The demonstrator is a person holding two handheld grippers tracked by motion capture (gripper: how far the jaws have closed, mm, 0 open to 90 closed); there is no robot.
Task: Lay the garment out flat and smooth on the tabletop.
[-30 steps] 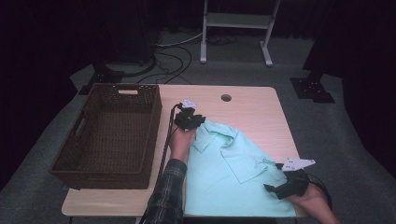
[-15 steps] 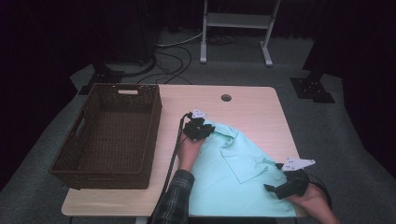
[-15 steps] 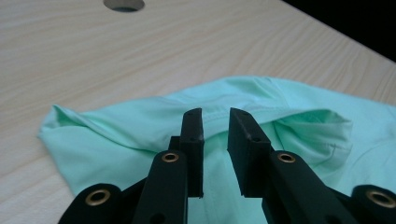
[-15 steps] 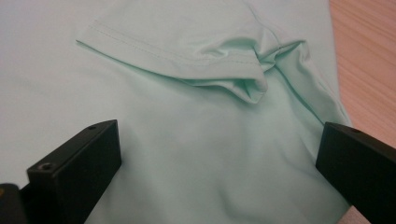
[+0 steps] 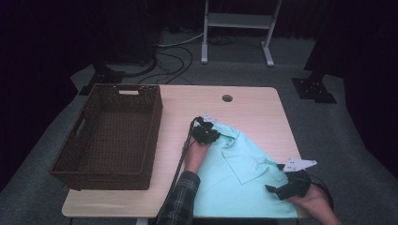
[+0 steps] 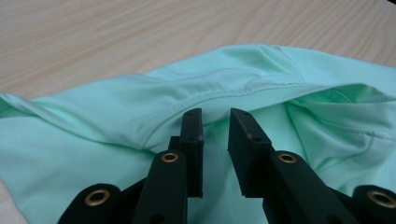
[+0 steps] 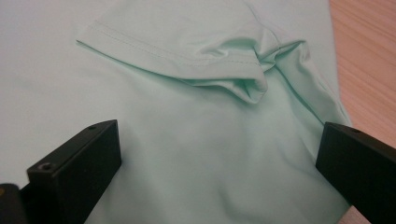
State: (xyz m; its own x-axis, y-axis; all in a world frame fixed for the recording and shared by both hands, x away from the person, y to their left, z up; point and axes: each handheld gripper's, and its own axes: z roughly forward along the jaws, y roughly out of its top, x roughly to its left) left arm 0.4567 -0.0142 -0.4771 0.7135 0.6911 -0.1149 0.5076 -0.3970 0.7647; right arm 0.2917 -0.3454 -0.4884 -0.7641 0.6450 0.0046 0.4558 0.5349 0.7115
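Mint-green polo shirt (image 5: 244,183) lies spread on the bench (image 5: 253,105), toward 5 o'clock of it. Left hand-held gripper (image 6: 215,122) at the shirt's 11 o'clock corner, jaws narrow, a small gap between them, nothing clamped. Right hand-held gripper (image 7: 219,163) at the 4 o'clock edge, jaws wide over flat cloth. Wicker basket (image 5: 80,157) at 9 o'clock.

A mint-green short-sleeved shirt (image 5: 239,183) lies spread flat on the right half of the pale wooden surface (image 5: 253,105), its lower edge at the near rim. One sleeve (image 7: 187,51) is folded over onto the body, and the far edge is rumpled into soft folds.
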